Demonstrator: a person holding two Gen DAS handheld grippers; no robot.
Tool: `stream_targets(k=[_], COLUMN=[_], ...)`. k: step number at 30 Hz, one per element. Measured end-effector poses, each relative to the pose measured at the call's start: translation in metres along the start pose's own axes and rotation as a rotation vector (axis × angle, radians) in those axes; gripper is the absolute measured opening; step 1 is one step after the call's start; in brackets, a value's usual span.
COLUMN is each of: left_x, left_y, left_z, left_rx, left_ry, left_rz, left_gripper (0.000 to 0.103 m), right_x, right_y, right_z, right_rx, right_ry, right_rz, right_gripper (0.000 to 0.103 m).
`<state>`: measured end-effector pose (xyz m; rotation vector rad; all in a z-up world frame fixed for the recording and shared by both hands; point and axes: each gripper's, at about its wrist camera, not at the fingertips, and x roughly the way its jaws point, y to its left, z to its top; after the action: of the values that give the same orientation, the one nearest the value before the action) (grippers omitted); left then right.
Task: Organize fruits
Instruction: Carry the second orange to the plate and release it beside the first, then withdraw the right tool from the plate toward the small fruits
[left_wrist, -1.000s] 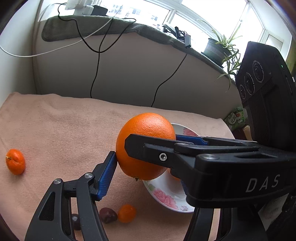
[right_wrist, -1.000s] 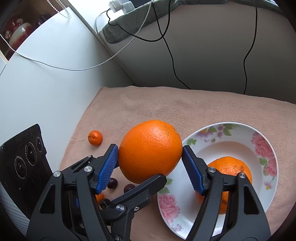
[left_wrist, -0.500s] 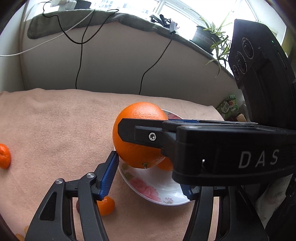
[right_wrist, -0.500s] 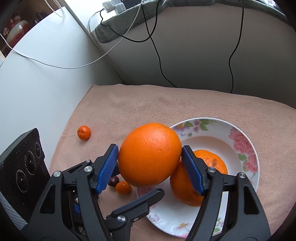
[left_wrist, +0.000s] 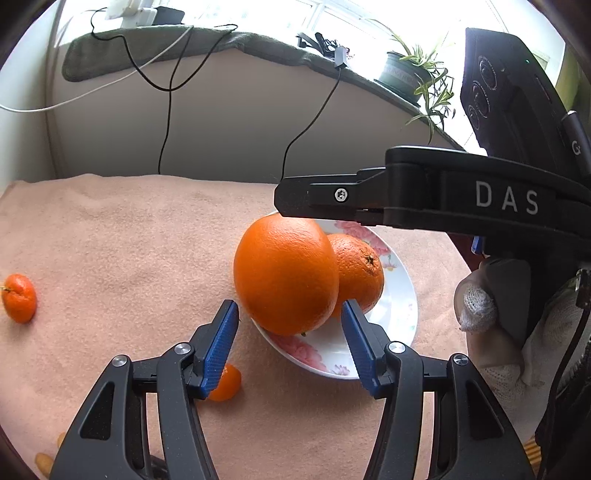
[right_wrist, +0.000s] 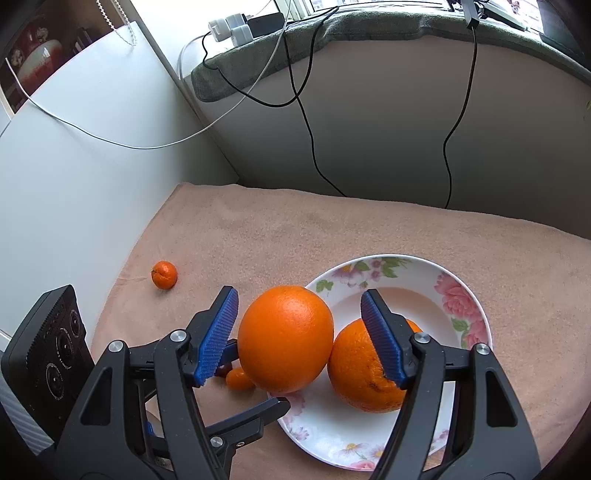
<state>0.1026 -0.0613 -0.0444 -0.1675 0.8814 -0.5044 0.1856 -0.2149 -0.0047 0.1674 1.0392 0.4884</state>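
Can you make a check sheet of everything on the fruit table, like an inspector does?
Surface: peach towel covers the table.
Job's things: big orange at the rim of the floral plate, against a second orange in the plate; small mandarin and a tiny orange fruit lie out on the towel.
Clutter: nothing seen.
Grippers: right gripper open, pads clear of the big orange; left gripper has just been closing, big orange between its pads, contact unclear.
Cables: black cables and a white cable hang down the wall.
Surroundings: chargers on the ledge, potted plant by the window.
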Motion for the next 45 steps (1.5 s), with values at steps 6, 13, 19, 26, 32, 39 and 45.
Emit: stream_targets(k=[6, 13, 19, 26, 32, 39, 45], left_x=[-0.013, -0.033, -0.051, -0.078, -0.102, -0.124, -0.132], left_y=[0.005, 0.009, 0.013, 0.023, 0.032, 0.044, 0.061], left_z=[-0.003, -0.013, -0.025, -0.048, -0.068, -0.091, -0.109], left_rx=[-0.013, -0.009, -0.013, -0.009, -0.023, -0.052, -0.096], left_ry=[-0.021, -0.047, -0.072, -0.109, -0.134, -0.16, -0.149], left_rz=[0.012, 0.048, 0.095, 0.129, 0.18, 0.242, 0.267], left_gripper=[0.056, 0.057, 0.059, 0.059, 0.059, 0.059, 0.059], right_x=[-0.006, -0.022, -0.037, -0.051, -0.058, -0.056, -0.04], right_y=[0.001, -0.002, -0.002, 0.012, 0.038, 0.063, 0.081], right_z=[-0.008, -0.018, -0.031, -0.052, -0.077, -0.099, -0.111], right_rx=[0.002, 0.01, 0.01, -0.044, -0.146, -0.191, -0.227], right_ry=[-0.015, -0.05, -0.093, -0.132, -0.174, -0.197, -0.143], right_rz=[-0.002, -0.015, -0.031, -0.045, -0.08, -0.016, -0.004], right_gripper=[0.073, 0.075, 0.081, 0.086, 0.086, 0.086, 0.086])
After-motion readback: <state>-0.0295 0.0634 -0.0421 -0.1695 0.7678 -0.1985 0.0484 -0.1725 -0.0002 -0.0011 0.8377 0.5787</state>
